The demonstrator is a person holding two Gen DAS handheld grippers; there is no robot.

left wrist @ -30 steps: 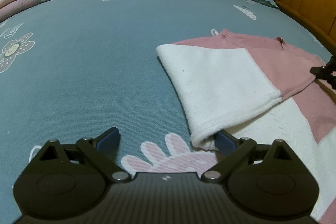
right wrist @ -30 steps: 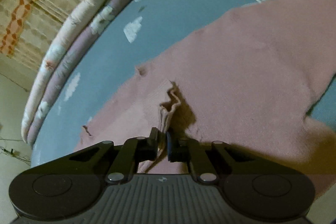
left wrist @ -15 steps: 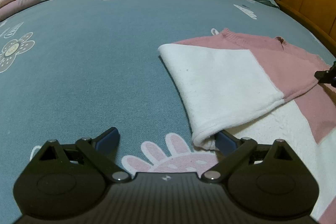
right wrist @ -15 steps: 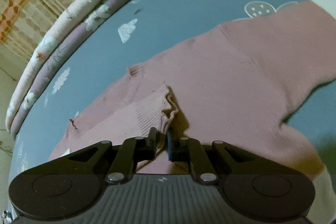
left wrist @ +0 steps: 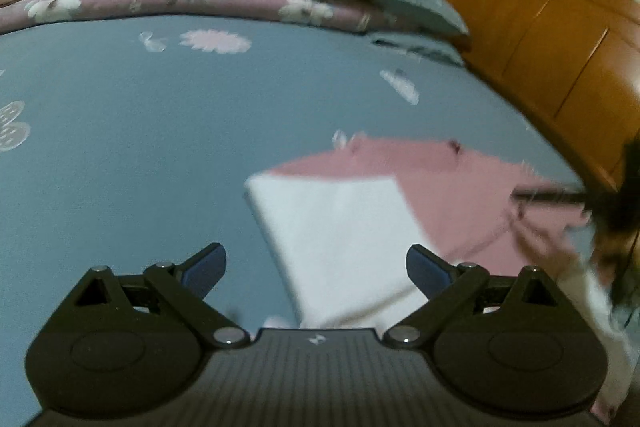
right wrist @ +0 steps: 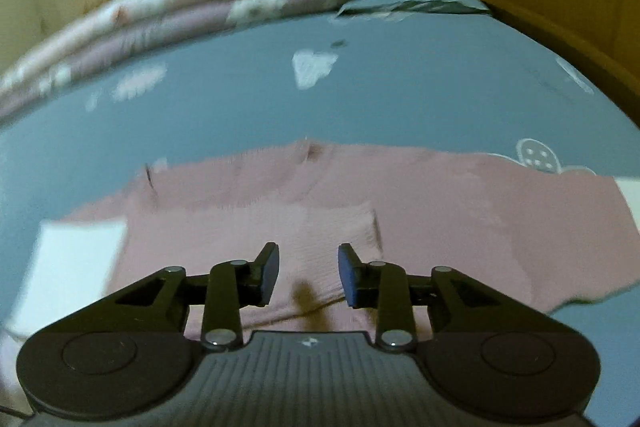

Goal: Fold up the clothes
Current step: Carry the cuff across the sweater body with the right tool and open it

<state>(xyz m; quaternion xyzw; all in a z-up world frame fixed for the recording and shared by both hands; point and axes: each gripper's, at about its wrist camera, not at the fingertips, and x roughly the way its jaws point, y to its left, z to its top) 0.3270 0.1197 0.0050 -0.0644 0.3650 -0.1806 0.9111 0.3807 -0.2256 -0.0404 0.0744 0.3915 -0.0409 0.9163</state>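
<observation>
a soft pink-and-white knit sweater (right wrist: pixel 400 203) lies flat on the blue-grey bedsheet (left wrist: pixel 160 131). the right gripper (right wrist: pixel 307 273) (jaws just opening) holds nothing above its ribbed cuff (right wrist: pixel 312 235); the left gripper (left wrist: pixel 316 267) gapes wide, empty.

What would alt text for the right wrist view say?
The right gripper, jaws just opened and empty, hovers over a pink and white sweater lying on a blue-grey bedsheet. Folded quilts lie beyond.
</observation>
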